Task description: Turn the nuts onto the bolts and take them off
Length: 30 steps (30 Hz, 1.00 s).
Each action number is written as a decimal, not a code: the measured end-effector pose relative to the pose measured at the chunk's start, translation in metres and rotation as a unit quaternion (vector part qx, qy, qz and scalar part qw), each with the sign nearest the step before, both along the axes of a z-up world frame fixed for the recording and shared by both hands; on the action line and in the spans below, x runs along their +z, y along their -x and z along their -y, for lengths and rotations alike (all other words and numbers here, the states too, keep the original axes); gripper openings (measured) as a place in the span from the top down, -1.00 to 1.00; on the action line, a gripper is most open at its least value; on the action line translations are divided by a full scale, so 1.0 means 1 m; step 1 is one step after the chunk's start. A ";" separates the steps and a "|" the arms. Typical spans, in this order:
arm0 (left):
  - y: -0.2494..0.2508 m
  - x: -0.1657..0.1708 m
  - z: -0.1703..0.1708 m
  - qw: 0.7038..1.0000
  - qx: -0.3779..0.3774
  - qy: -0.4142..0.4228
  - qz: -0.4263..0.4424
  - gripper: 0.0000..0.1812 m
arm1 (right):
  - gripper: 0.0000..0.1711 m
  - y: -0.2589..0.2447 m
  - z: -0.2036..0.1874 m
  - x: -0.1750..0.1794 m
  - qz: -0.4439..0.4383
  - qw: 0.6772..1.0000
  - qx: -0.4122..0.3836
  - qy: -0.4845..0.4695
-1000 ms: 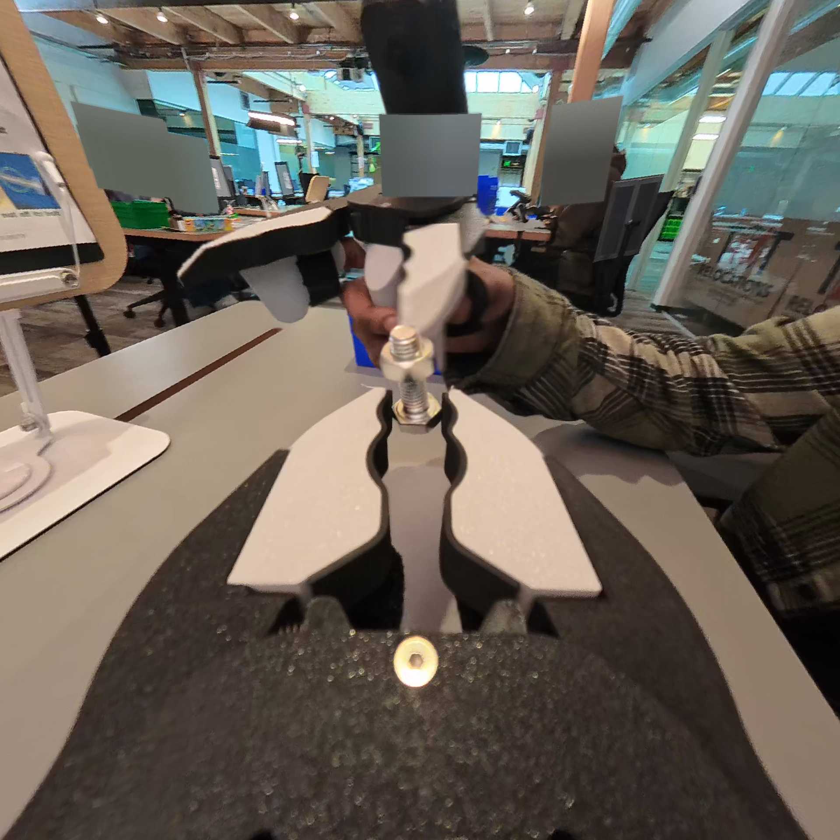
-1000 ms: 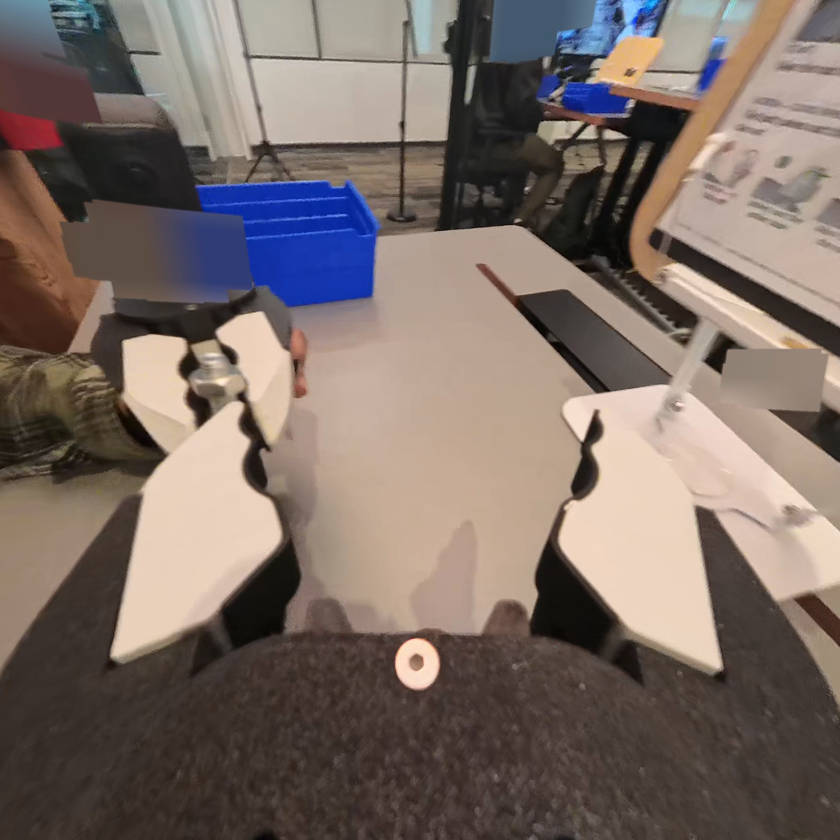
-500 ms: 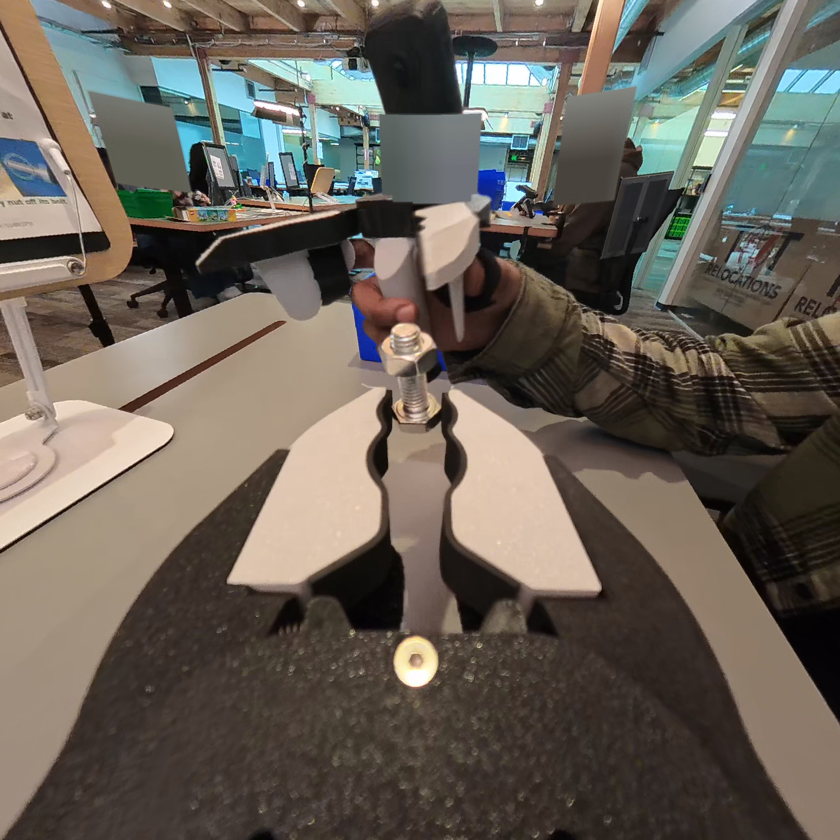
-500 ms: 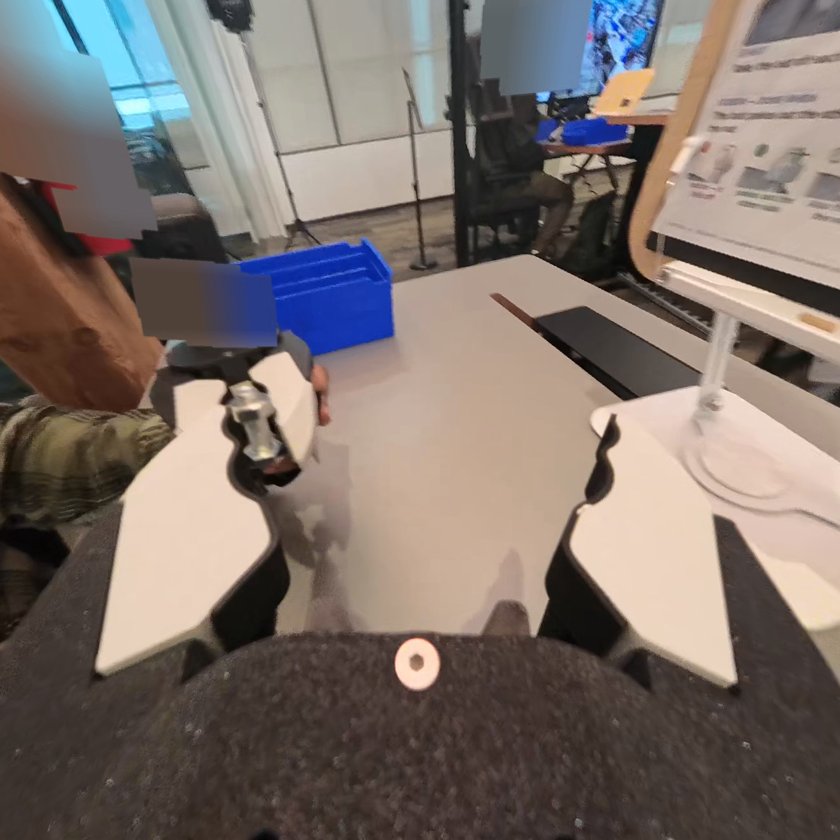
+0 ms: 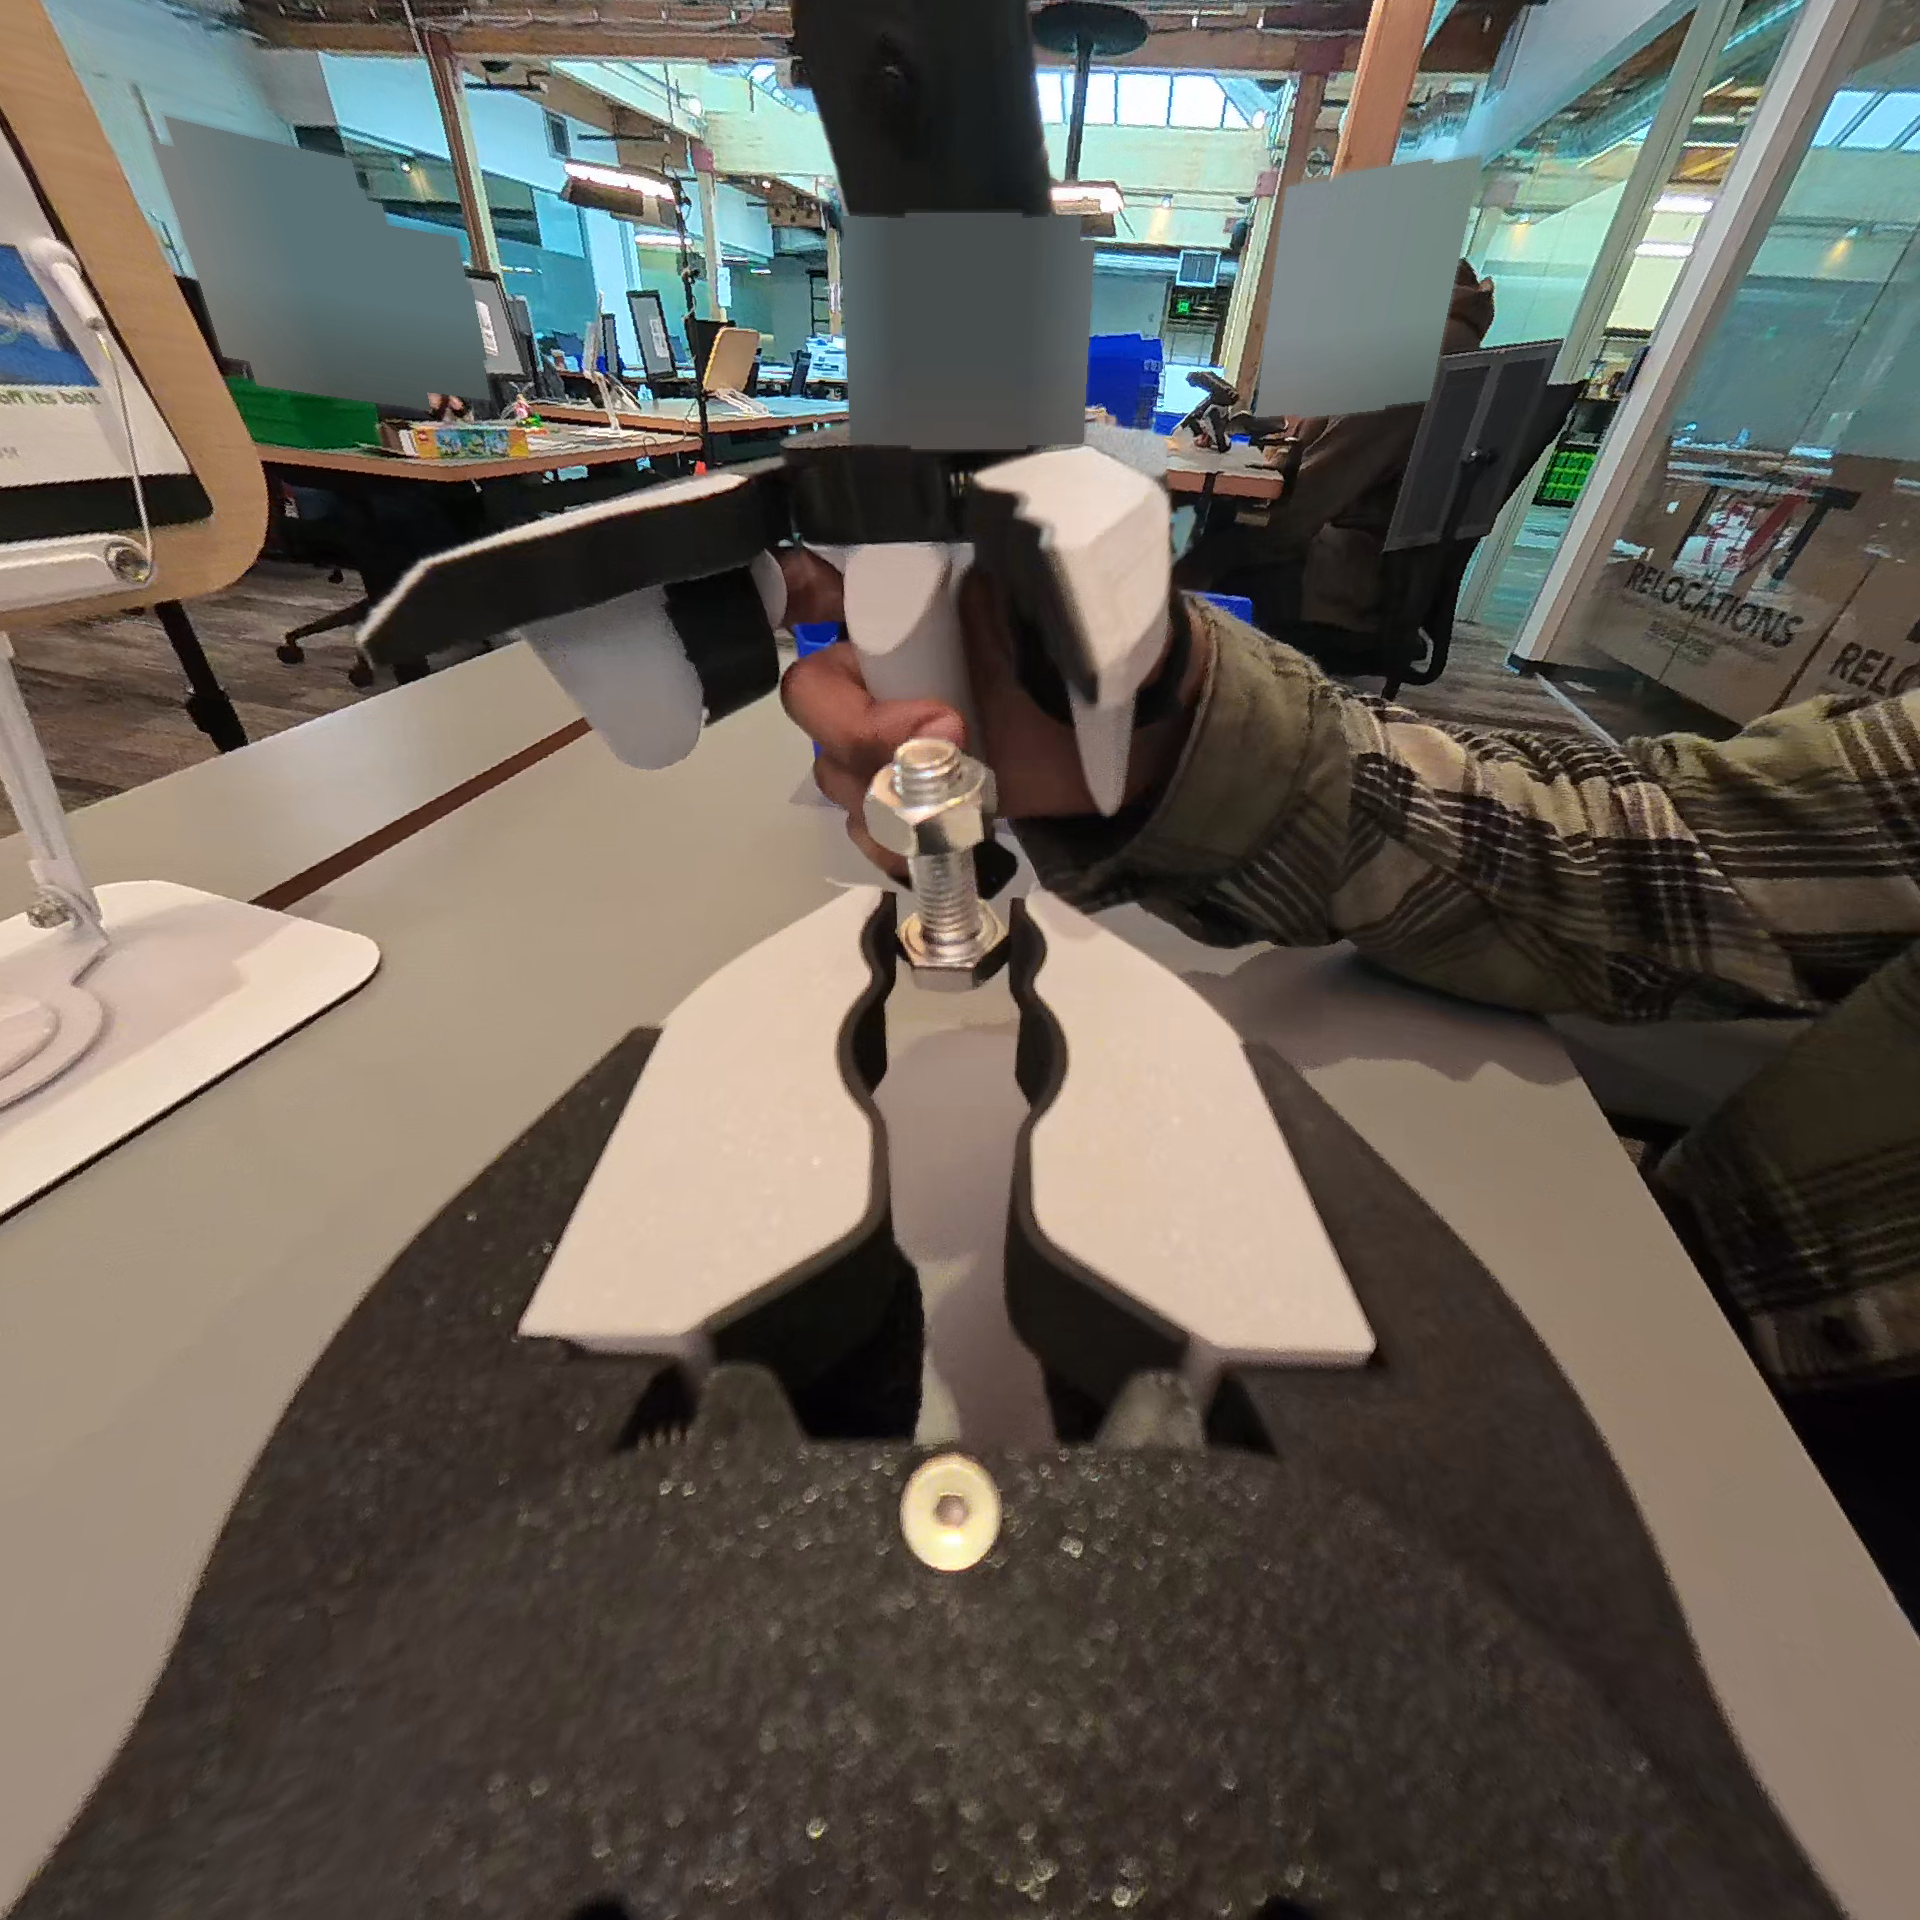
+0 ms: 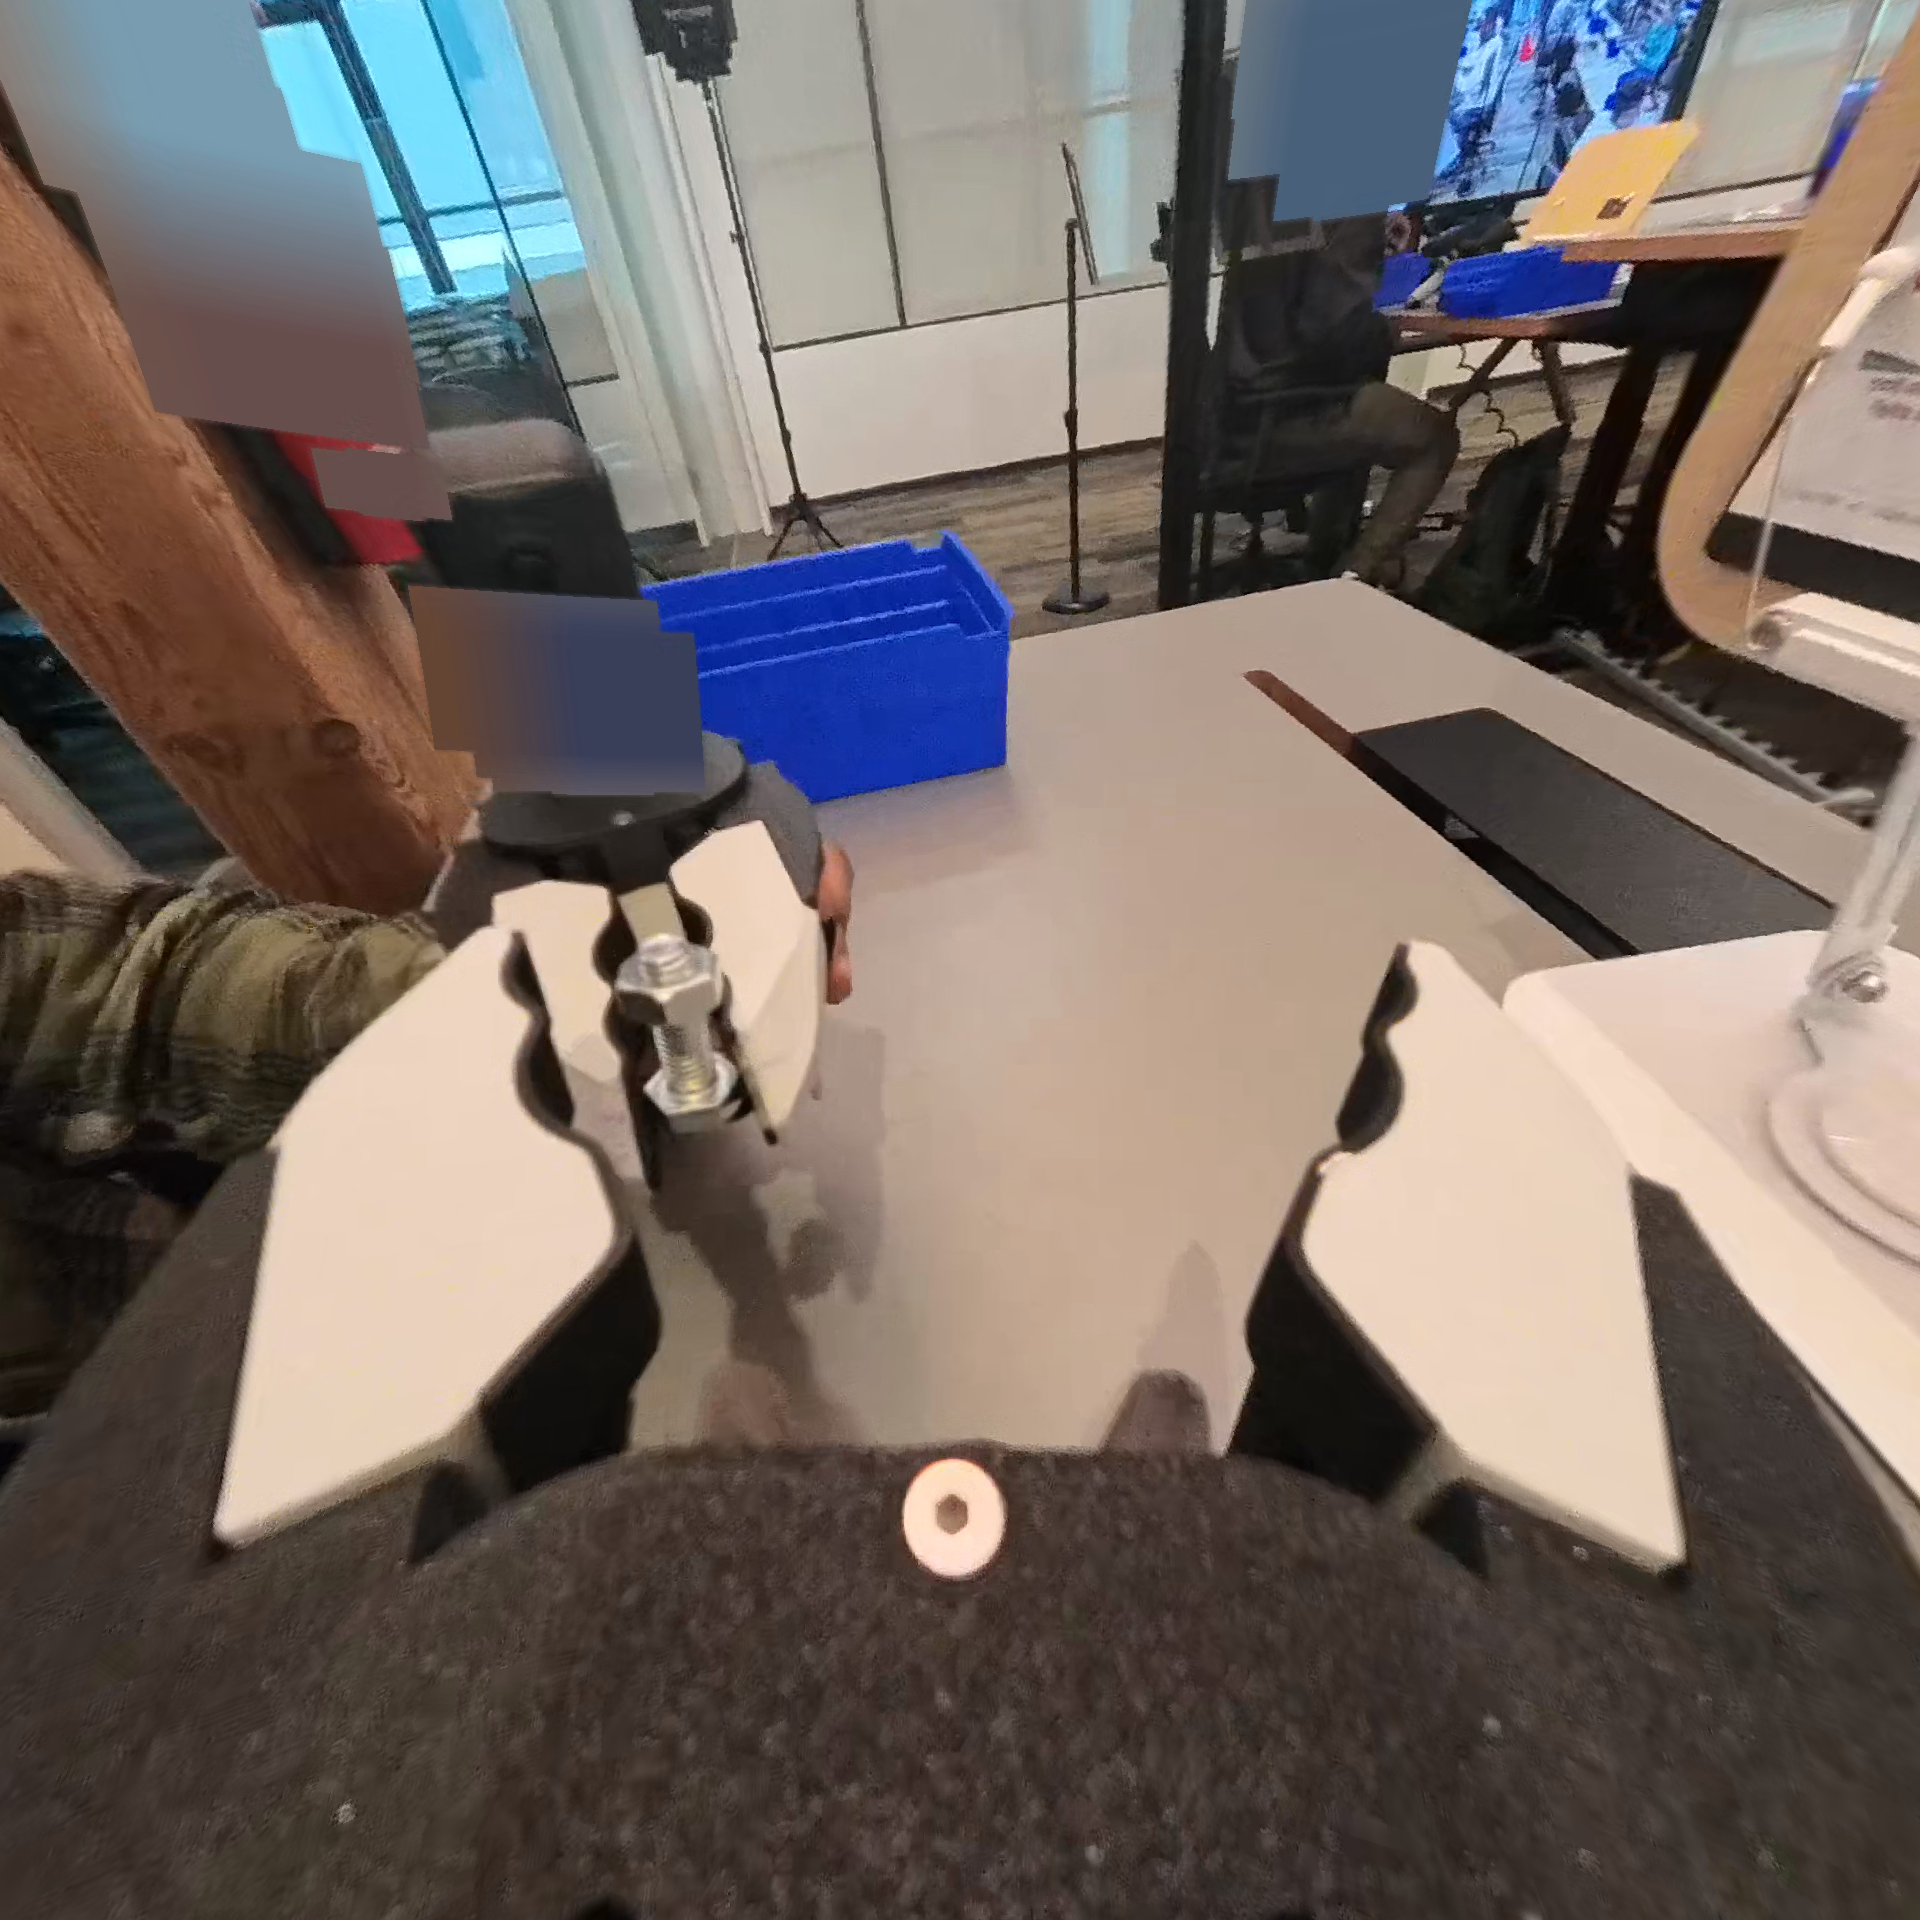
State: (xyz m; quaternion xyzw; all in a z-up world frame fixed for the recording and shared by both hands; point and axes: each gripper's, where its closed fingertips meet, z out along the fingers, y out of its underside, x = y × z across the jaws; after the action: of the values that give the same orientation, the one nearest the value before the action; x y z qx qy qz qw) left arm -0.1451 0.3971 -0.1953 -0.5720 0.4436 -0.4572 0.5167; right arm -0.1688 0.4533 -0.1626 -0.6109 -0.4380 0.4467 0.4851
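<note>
A silver bolt stands upright with its hex head clamped in my left gripper, just above the grey table. A hex nut sits near the top of its thread. My right gripper hangs open above and behind the bolt, held by a hand in a plaid sleeve. In the right wrist view my right gripper is wide open and empty. The bolt with its nut stands just inside its left finger, held by the left gripper.
A blue bin stands at the table's far edge. A white stand base with a clear post and a wood-framed sign is at the right, also in the left wrist view. A black strip lies on the table.
My right gripper has shifted and tilted, still open, so the bolt and nut now show just inside its left finger instead of behind it. My left gripper keeps its hold on the bolt.
</note>
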 end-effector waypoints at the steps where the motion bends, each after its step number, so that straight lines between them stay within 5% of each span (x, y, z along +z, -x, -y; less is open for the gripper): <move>1: 0.000 0.000 0.000 1.000 -0.001 0.000 0.000 0.78 | -0.66 -0.001 -0.005 -0.005 0.017 1.000 -0.012 -0.010; 5: 0.002 0.004 0.002 1.000 -0.001 -0.006 0.002 0.78 | -0.63 -0.029 -0.028 -0.006 0.016 0.998 -0.061 -0.003; 10: 0.000 0.001 0.000 1.000 -0.001 0.002 0.001 0.78 | -0.65 -0.003 0.001 -0.001 0.002 1.000 0.005 -0.008; 15: 0.002 0.001 0.000 1.000 0.004 -0.008 -0.006 0.78 | -0.61 -0.021 -0.022 -0.008 0.032 0.998 -0.048 -0.019; 23: -0.002 -0.003 0.001 1.000 -0.002 -0.001 -0.009 0.78 | -0.63 0.000 0.004 -0.001 -0.006 1.000 0.016 -0.002; 30: 0.001 0.000 0.000 1.000 -0.001 0.003 0.002 0.78 | -0.59 -0.022 -0.017 -0.003 -0.022 1.000 -0.021 0.004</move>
State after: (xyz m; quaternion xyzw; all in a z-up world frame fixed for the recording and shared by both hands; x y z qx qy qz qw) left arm -0.1457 0.3972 -0.1950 -0.5721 0.4415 -0.4606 0.5155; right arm -0.1470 0.4704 -0.1661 -0.6119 -0.4122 0.4520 0.5014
